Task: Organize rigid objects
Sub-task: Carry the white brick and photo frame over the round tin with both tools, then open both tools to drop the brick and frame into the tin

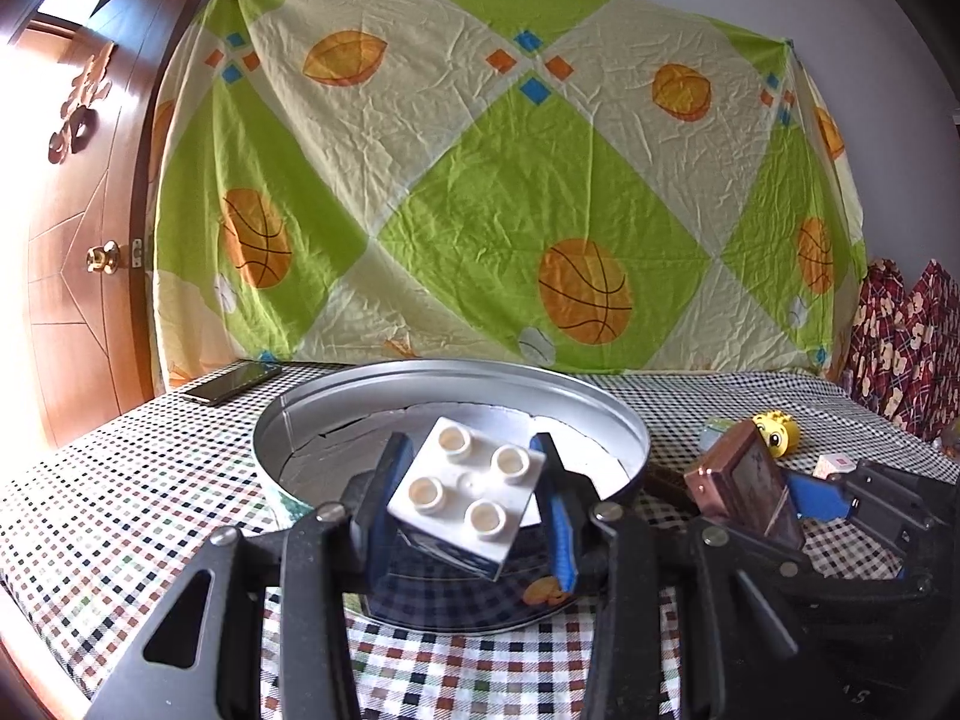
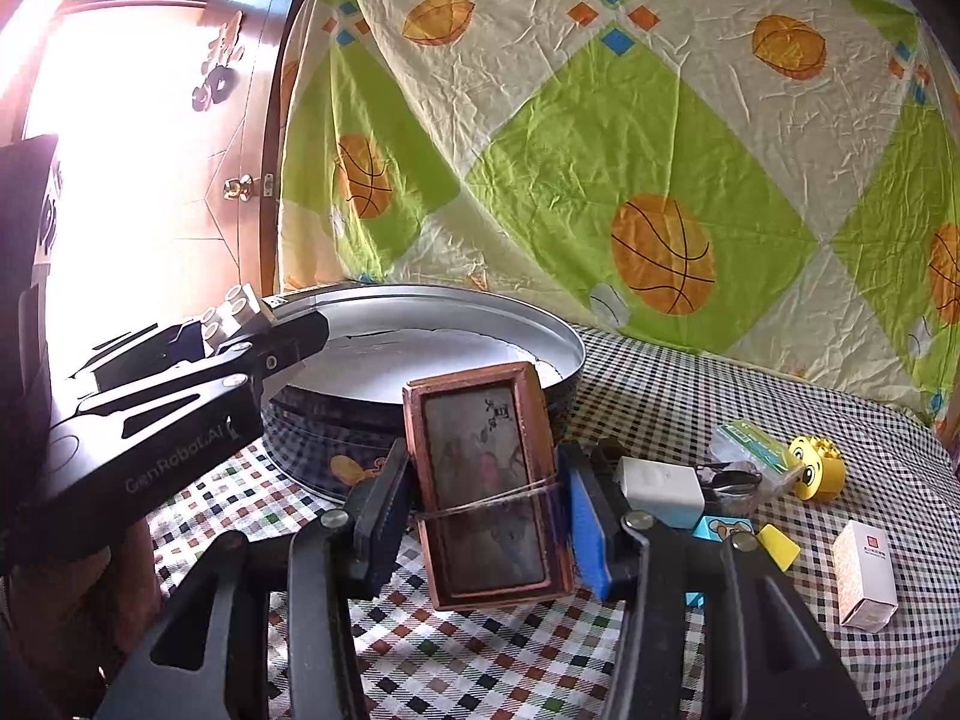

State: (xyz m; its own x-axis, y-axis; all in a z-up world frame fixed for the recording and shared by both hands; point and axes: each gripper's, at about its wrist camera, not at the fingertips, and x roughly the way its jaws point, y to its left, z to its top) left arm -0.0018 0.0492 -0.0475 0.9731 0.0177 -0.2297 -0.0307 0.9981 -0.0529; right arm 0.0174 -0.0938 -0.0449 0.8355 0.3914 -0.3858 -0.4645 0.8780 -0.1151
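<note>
My left gripper (image 1: 468, 510) is shut on a white four-stud toy brick (image 1: 465, 495), tilted, held just above the near rim of a round metal tin (image 1: 624, 420) with a white lining. The same brick (image 2: 231, 309) shows at the tin's left rim (image 2: 564, 336) in the right wrist view. My right gripper (image 2: 489, 498) is shut on a copper-framed flat rectangular box (image 2: 486, 480) bound with a thin string, held upright in front of the tin. That box (image 1: 747, 489) appears right of the tin in the left wrist view.
On the checked cloth to the right lie a yellow face brick (image 2: 819, 468), a white block (image 2: 660, 489), a green packet (image 2: 753, 441), a yellow wedge (image 2: 778, 546) and a small white carton (image 2: 864, 576). A dark phone (image 1: 231, 383) lies far left. A patterned sheet (image 1: 480, 180) hangs behind.
</note>
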